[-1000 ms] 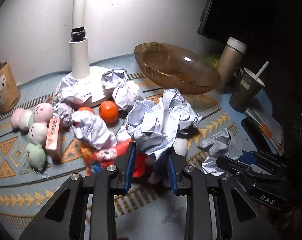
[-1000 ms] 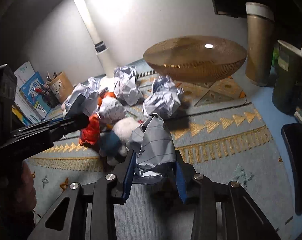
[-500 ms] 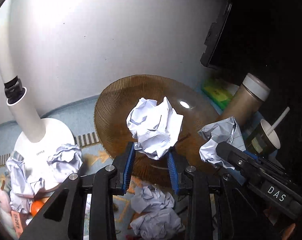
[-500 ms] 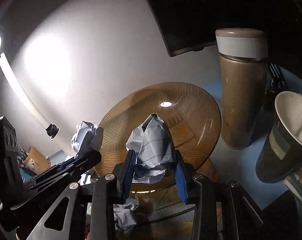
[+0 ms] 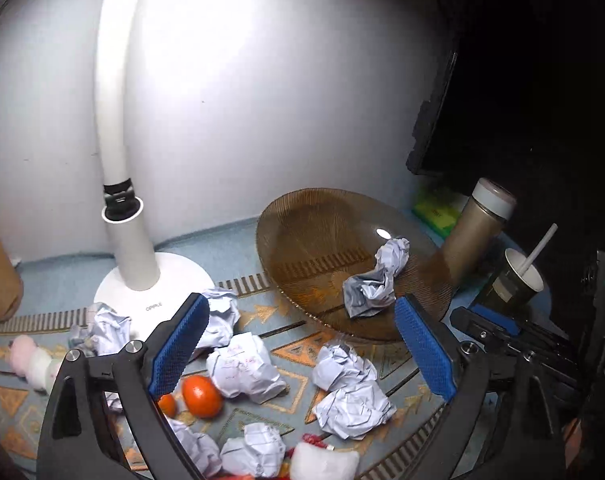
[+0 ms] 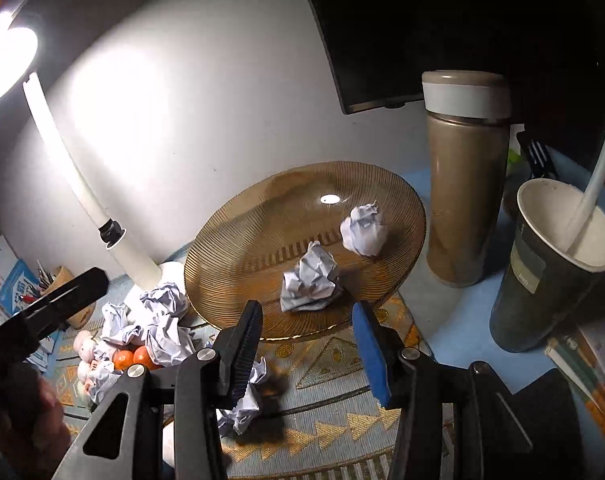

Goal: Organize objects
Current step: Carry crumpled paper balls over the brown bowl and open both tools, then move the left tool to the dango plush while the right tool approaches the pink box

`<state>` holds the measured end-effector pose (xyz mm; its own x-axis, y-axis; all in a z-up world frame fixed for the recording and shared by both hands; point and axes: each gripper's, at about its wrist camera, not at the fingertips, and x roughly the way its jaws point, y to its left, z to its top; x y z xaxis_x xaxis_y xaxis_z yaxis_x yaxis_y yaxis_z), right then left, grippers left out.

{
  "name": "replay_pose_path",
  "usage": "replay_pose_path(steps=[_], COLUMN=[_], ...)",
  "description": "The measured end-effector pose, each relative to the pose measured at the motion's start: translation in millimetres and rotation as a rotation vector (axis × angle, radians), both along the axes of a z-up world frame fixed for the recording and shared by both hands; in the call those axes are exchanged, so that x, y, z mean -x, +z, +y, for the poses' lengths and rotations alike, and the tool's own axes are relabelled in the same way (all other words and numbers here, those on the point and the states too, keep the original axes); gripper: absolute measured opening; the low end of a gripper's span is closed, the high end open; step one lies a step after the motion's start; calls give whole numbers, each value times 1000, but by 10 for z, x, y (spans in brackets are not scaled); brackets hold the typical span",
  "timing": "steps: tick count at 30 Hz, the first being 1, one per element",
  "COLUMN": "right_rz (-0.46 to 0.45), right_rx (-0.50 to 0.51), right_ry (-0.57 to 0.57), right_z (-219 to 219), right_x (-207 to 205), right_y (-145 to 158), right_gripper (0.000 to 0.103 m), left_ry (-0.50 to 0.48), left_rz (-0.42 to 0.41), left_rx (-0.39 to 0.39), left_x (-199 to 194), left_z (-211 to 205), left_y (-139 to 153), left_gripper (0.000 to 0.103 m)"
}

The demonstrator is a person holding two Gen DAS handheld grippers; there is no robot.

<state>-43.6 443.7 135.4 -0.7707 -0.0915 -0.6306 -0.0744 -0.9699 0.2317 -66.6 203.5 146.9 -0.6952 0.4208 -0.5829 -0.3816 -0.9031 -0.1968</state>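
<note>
Paper balls are going into the amber glass bowl (image 6: 262,216), which sits at the back of the worktop (image 5: 62,276) against the wall. Two crumpled paper balls already lie in it: one near its front rim (image 6: 310,280), one further back toward two o'clock (image 6: 362,230). The right hand-held gripper (image 6: 308,352) hovers just in front of that rim, its jaws opening with nothing between the pads; the nearer ball lies free just beyond them, so it looks freshly dropped. The left hand-held gripper (image 5: 302,348) is also opening, jaws wide apart and empty, over the loose clutter.

The left wrist view shows only one ball in the bowl (image 5: 376,280), but it lays out what remains: more paper balls on the patterned mat (image 5: 354,408), a tangerine (image 5: 202,396) at seven o'clock, and the desk lamp's base (image 5: 154,292). The right wrist view adds the second ball, the thermos (image 6: 466,184) and the paper cup with a straw (image 6: 554,272) at three o'clock.
</note>
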Motion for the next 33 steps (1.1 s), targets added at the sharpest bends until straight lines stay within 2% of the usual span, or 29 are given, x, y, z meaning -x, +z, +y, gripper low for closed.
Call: replay_pose_path(steps=[4,7,10,13,16,17,19,21,23,24,25,26,29,31,33], right_rz=[-24,-48,-87,-117,-149,-139,-63,-84,-85,-68,-63,-69,-74,-66,-61], right_rx=[53,67,71,36,9,-1,-70,-111,-103,-98,-96,-98,-110,-120,-130], right_ry=[54,95,131,146,197,198,179,163,160,151,134,110,70,82,105], right_z=[-113,-313,-540,-784,-1007,-1085,-1178,-1214,-1164,-1141,-1120,-1096,-1091,-1116,-1150], right_x=[-163,-384,-604,-714,-712,-723,-775,-760,-728,-729,-717,-698,-690,-706,-714], right_y=[-33,-111,-248,-387,-559,-623,-721,-845,-824,-809,-810,-821,-824,-816,-804], right_gripper=[46,46,46,46,46,46,46,46,48,51,61,64,64,64,64], left_ry=[68,144,201,235,237,234,251,271,295,306,320,334,337,324,289], left_rz=[33,19,-18,-56,-121,-125,-126,-127,-141,-153,-160,-162,-175,-181,-209], left_rx=[30,17,-2,11,-7,-4,21,40,21,9,3,-2,-26,-36,-80], left_x=[-369,-669,-940,-1124,-1175,-1180,-1187,-1186,-1145,-1121,-1104,-1097,-1100,-1090,-1020], left_z=[-484,-917,-1308,-1573,-1702,-1712,-1717,-1780,-1846,-1873,-1897,-1919,-1953,-1960,-2011], left_y=[74,8,-177,-452,-776,-858,-1002,-1110,-1183,-1208,-1218,-1224,-1235,-1226,-1210], left_gripper=[95,95,95,95,95,95,95,95,95,95,95,95,95,95,95])
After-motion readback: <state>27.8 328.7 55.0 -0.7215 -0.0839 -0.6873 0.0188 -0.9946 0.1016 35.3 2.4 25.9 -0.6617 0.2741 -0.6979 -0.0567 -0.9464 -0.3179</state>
